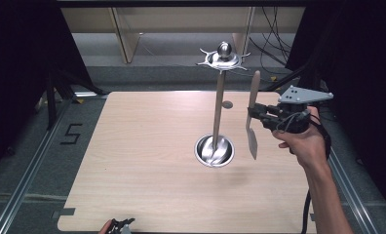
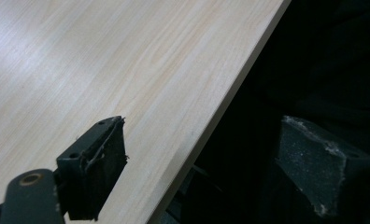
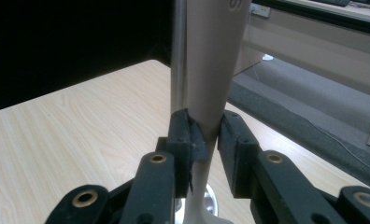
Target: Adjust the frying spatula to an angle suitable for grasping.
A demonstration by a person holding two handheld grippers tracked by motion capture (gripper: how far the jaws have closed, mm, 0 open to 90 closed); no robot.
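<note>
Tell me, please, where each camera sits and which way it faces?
High view: above the near edge, facing forward and down on the table and stand; right hand shows.
Left gripper view: on the left gripper, facing the table edge.
Right gripper view: on the right gripper, jaws clamping the spatula. High view shares spatula and stand.

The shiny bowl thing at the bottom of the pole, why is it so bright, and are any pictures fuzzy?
High view: the round metal base throws back white glare, and so does the table behind it. Right gripper view: the utensil clamped in the right gripper sits so close it looks soft. Left gripper view: dark beyond the table edge, with pale sheen top left.
</note>
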